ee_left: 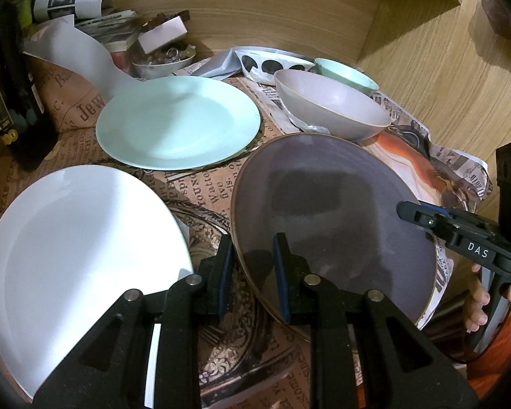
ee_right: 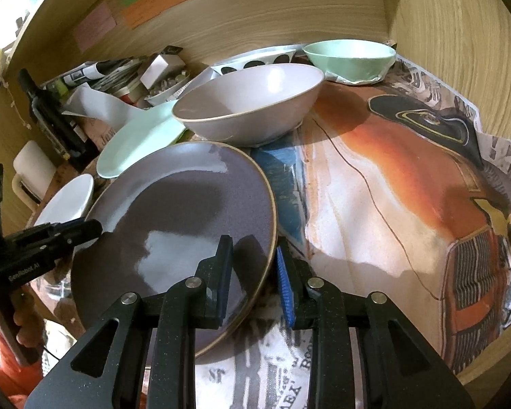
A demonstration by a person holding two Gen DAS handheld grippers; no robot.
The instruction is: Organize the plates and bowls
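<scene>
A dark grey-purple plate point(ee_left: 323, 221) point(ee_right: 187, 204) is held at two sides of its rim, slightly tilted above the paper-covered table. My left gripper point(ee_left: 253, 272) is shut on its left rim; in the right wrist view this gripper point(ee_right: 85, 230) shows at the plate's far edge. My right gripper point(ee_right: 253, 276) is shut on the opposite rim and appears in the left wrist view point(ee_left: 405, 209). A white plate point(ee_left: 78, 255) point(ee_right: 68, 201) lies left, a mint plate point(ee_left: 177, 122) point(ee_right: 143, 136) behind. A grey bowl point(ee_left: 330, 105) point(ee_right: 252, 102) and a mint bowl point(ee_left: 344, 71) point(ee_right: 351, 58) stand at the back.
Printed paper point(ee_right: 374, 177) covers the table. Wooden walls point(ee_right: 289, 6) close the back and right. Clutter sits at the back left: a small dish of odds and ends point(ee_left: 163, 61), a dark bottle point(ee_right: 51, 116), papers and a box point(ee_left: 163, 30).
</scene>
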